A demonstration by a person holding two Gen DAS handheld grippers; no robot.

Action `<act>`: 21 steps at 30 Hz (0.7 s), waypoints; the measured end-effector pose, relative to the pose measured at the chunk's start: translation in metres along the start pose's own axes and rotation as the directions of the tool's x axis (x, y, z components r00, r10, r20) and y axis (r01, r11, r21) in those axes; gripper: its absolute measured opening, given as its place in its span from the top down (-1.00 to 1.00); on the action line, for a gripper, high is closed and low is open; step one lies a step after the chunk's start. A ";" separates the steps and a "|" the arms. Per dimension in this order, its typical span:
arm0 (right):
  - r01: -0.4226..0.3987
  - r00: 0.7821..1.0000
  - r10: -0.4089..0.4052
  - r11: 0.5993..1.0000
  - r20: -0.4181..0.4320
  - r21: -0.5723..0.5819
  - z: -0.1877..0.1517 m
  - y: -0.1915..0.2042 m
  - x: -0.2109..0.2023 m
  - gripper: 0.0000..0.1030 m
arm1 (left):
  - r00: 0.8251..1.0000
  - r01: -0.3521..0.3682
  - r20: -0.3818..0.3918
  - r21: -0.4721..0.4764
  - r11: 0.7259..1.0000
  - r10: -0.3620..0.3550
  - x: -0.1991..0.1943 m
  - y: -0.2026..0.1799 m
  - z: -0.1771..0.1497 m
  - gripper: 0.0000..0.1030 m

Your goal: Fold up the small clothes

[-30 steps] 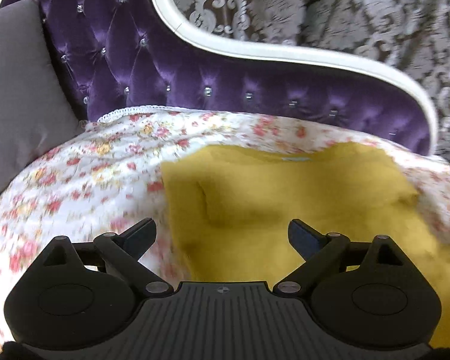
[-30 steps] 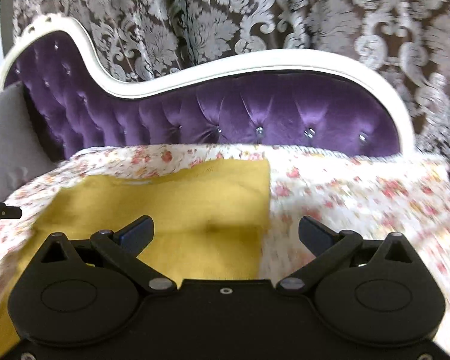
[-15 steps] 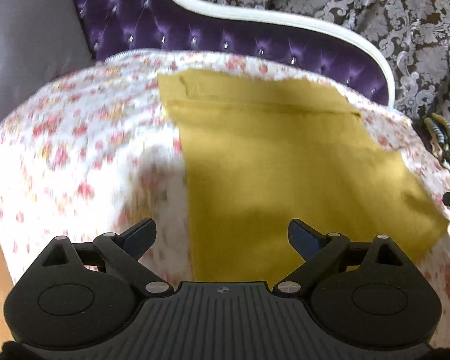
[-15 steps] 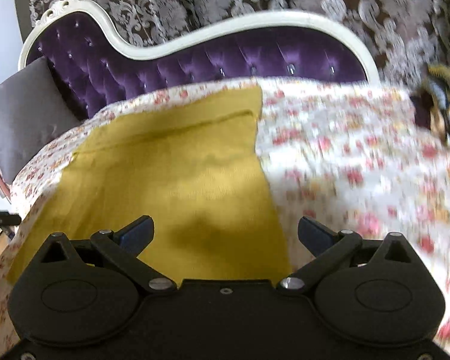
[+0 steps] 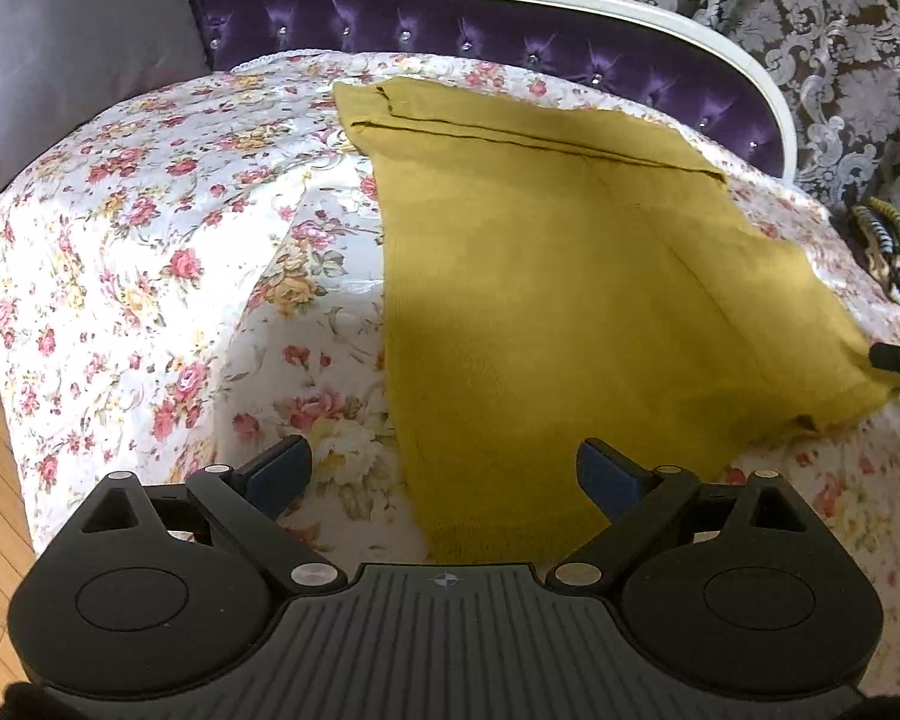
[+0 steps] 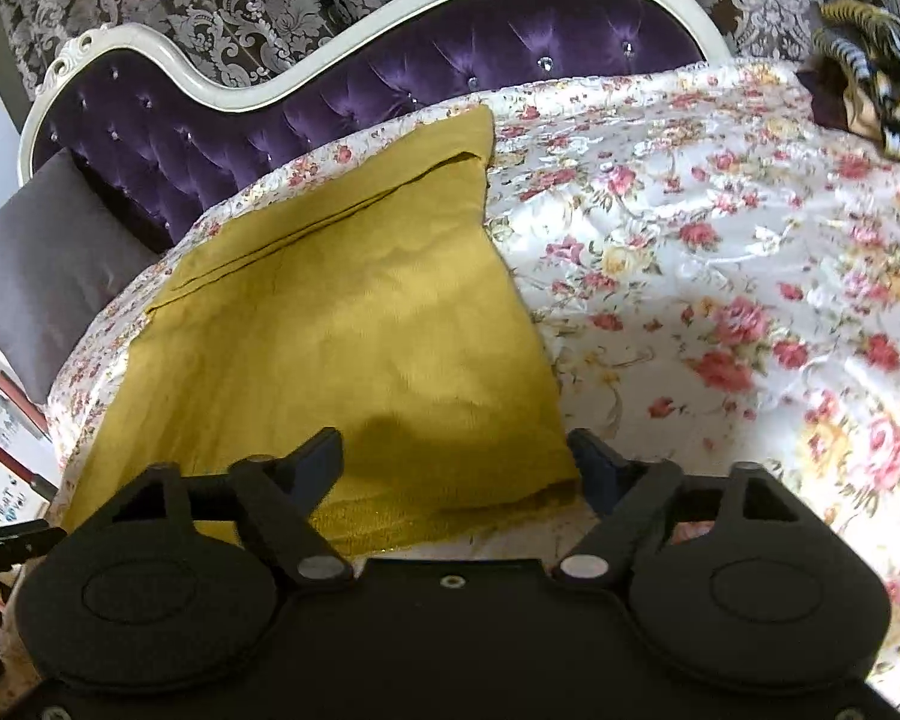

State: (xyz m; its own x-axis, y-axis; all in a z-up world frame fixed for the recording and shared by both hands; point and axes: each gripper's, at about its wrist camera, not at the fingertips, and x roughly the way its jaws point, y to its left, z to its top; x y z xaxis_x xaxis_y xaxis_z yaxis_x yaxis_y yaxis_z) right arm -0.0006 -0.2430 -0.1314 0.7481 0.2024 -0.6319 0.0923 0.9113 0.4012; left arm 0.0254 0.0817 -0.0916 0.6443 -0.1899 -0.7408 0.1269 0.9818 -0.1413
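Both the left gripper (image 5: 444, 474) and right gripper (image 6: 456, 462) are spread wide and holding nothing, each hovering over a near corner of the yellow cloth (image 5: 570, 276) that's lying flat on the flowery bedspread (image 5: 168, 252) in front of the purple headboard (image 6: 390, 66).

Bright, sharp; shadow across yellow cloth (image 5: 546, 312); strong fisheye bending at edges.

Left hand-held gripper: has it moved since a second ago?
Yes. The left hand-held gripper has pulled back and up: the purple headboard now sits higher and smaller, with more of the yellow garment showing.
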 end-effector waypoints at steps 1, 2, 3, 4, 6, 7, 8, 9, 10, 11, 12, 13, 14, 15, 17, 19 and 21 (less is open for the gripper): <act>0.004 1.000 -0.004 1.000 0.005 0.003 -0.001 0.001 0.000 -0.46 | 1.000 0.008 0.001 0.002 1.000 -0.008 0.000 -0.002 0.000 -0.87; 0.008 1.000 -0.008 1.000 0.013 0.003 -0.001 0.002 -0.001 -0.42 | 1.000 0.030 0.000 0.009 1.000 -0.030 0.001 -0.005 0.000 -0.87; 0.010 1.000 -0.010 1.000 0.023 0.002 -0.002 0.003 -0.002 -0.34 | 0.999 0.046 -0.002 0.018 0.999 -0.046 0.002 -0.008 -0.001 -0.86; 0.010 1.000 -0.010 1.000 0.030 0.001 -0.002 0.003 -0.003 -0.29 | 0.998 0.058 -0.005 0.028 0.998 -0.058 0.003 -0.012 -0.001 -0.85; 0.007 0.999 -0.007 1.000 0.036 -0.003 -0.001 0.004 -0.005 -0.26 | 0.998 0.068 -0.011 0.049 0.997 -0.067 0.005 -0.018 -0.002 -0.85; 0.007 0.999 -0.007 1.000 0.038 -0.008 -0.001 0.005 -0.005 -0.23 | 0.997 0.073 -0.014 0.055 0.996 -0.073 0.006 -0.021 -0.002 -0.84; 0.013 0.999 -0.012 1.000 0.042 -0.015 -0.001 0.006 -0.006 -0.22 | 0.997 0.078 -0.015 0.052 0.996 -0.078 0.007 -0.022 -0.002 -0.84; 0.018 0.999 -0.017 1.000 0.044 -0.022 -0.001 0.007 -0.006 -0.21 | 0.996 0.084 -0.015 0.044 0.995 -0.084 0.007 -0.022 -0.002 -0.83; 0.019 0.999 -0.018 1.000 0.045 -0.024 -0.001 0.007 -0.006 -0.19 | 0.996 0.086 -0.014 0.037 0.996 -0.086 0.007 -0.021 -0.003 -0.72; 0.020 0.999 -0.019 1.000 0.047 -0.024 -0.002 0.007 -0.006 -0.18 | 0.996 0.084 -0.009 0.029 0.996 -0.084 0.006 -0.021 -0.003 -0.61; 0.021 0.999 -0.020 1.000 0.050 -0.022 -0.002 0.007 -0.007 -0.15 | 0.997 0.076 -0.003 0.025 0.997 -0.076 0.005 -0.020 -0.004 -0.42; 0.023 0.998 -0.022 1.000 0.052 -0.019 -0.002 0.006 -0.008 -0.12 | 0.998 0.066 0.002 0.023 0.998 -0.066 0.004 -0.019 -0.004 -0.24; 0.024 0.998 -0.023 1.000 0.056 -0.016 -0.003 0.006 -0.008 -0.11 | 0.998 0.057 0.004 0.022 0.998 -0.057 0.004 -0.019 -0.004 -0.14; 0.026 0.998 -0.025 1.000 0.060 -0.012 -0.003 0.005 -0.009 -0.05 | 0.999 0.044 0.004 0.021 0.999 -0.045 0.004 -0.019 -0.004 0.00; 0.033 0.997 -0.032 0.999 0.072 -0.005 -0.004 0.003 -0.011 0.02 | 1.000 0.031 0.002 0.012 0.999 -0.031 0.004 -0.018 -0.002 0.13; 0.041 0.996 -0.041 0.999 0.084 0.001 -0.005 0.002 -0.013 0.23 | 1.000 0.018 0.007 -0.001 1.000 -0.018 0.004 -0.017 -0.001 0.45; 0.037 0.994 -0.038 0.999 0.098 0.007 -0.005 0.000 -0.015 0.58 | 1.000 0.007 0.010 -0.012 1.000 -0.007 0.004 -0.017 -0.001 0.65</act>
State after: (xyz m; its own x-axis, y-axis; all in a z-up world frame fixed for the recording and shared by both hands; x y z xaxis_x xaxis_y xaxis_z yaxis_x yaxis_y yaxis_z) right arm -0.0154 -0.2442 -0.1253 0.8051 0.1318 -0.5783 0.1245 0.9158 0.3820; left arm 0.0251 0.0640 -0.0930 0.6510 -0.1964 -0.7332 0.1221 0.9805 -0.1542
